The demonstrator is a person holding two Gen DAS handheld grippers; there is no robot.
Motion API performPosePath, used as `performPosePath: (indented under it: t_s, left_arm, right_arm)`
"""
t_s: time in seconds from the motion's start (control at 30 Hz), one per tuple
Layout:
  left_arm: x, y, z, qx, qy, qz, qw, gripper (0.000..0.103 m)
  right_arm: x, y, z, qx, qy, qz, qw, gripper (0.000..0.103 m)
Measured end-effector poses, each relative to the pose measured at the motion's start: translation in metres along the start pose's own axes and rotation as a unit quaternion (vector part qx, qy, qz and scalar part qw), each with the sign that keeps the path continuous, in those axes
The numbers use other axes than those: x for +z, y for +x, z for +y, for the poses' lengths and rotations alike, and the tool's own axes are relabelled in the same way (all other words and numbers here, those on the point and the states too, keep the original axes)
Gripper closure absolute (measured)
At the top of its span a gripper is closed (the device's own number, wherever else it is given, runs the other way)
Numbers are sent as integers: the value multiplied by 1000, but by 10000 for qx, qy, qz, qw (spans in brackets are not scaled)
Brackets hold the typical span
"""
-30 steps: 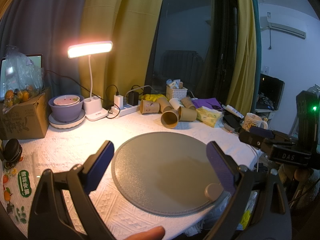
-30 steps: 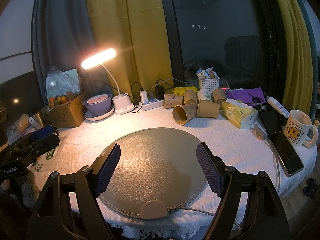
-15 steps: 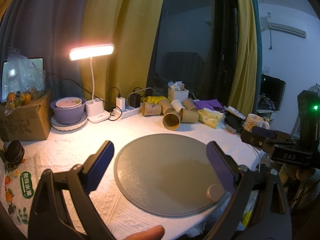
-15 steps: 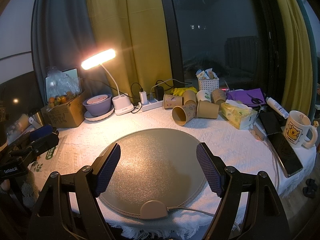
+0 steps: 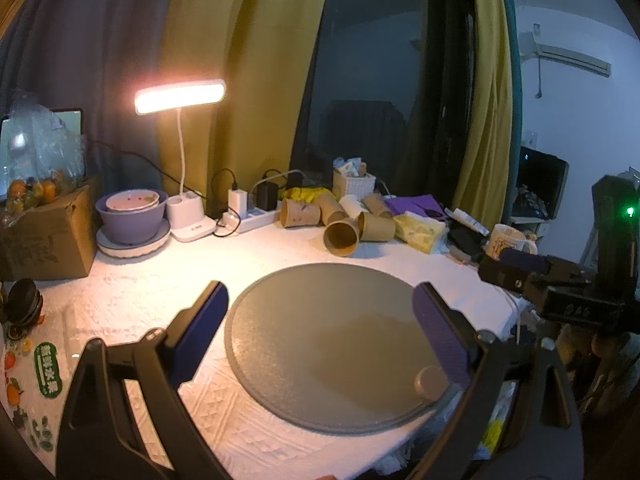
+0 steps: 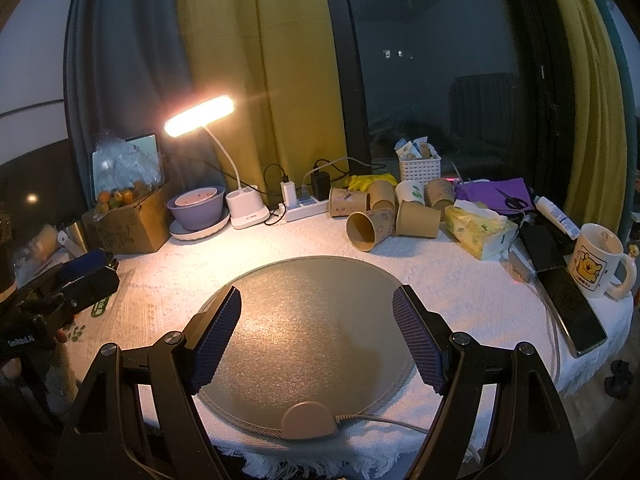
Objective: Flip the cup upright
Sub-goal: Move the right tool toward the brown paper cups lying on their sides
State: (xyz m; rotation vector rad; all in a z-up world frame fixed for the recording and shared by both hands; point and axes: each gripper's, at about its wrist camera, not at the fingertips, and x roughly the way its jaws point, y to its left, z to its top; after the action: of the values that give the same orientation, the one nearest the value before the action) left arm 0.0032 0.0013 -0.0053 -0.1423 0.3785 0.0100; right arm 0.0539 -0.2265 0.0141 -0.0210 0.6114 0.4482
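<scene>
Several brown paper cups lie on their sides at the back of the white table. The nearest cup (image 6: 368, 230) points its open mouth toward me; it also shows in the left wrist view (image 5: 342, 236). My left gripper (image 5: 320, 332) is open and empty over the round grey mat (image 5: 320, 320). My right gripper (image 6: 318, 332) is open and empty over the same mat (image 6: 312, 300). Both grippers are well short of the cups. The right gripper also shows at the right of the left wrist view (image 5: 520, 268), and the left gripper at the left of the right wrist view (image 6: 80, 272).
A lit desk lamp (image 6: 244, 208), purple bowl (image 6: 196, 208), cardboard box (image 6: 132, 224) and power strip (image 6: 304, 208) line the back left. A tissue pack (image 6: 480, 232), phones (image 6: 576, 304) and a bear mug (image 6: 600, 268) sit at the right.
The left gripper has shifted slightly, so the table scene sits a little lower and right in its view. The right gripper has barely moved. Both stay open.
</scene>
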Motion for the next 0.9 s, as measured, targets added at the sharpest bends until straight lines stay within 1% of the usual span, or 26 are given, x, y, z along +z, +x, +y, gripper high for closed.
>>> performPosePath:
  t_s: [0.17, 0.23, 0.43, 0.6, 0.8, 0.9]
  left_arm:
    - [1, 25, 3, -35, -31, 188, 9998, 9]
    - [2, 37, 4, -71, -36, 279, 9996, 9]
    - [13, 70, 3, -160, -66, 476, 9987, 9]
    - [26, 98, 9, -129, -145, 584, 9981, 9]
    - [41, 134, 8, -217, -76, 750, 9969, 9]
    - [48, 153, 5, -241, 47, 784, 9966, 9]
  right_arm:
    - [2, 10, -9, -115, -71, 128, 9998, 22]
    - [4, 24, -10, -158, -82, 197, 9996, 22]
    - [9, 48, -25, -255, -20, 350, 9991, 22]
    - [17, 65, -38, -315, -11, 420, 9986, 22]
    - [31, 85, -56, -395, 15, 432, 9983, 22]
    - [37, 96, -65, -414, 19, 432, 9982, 22]
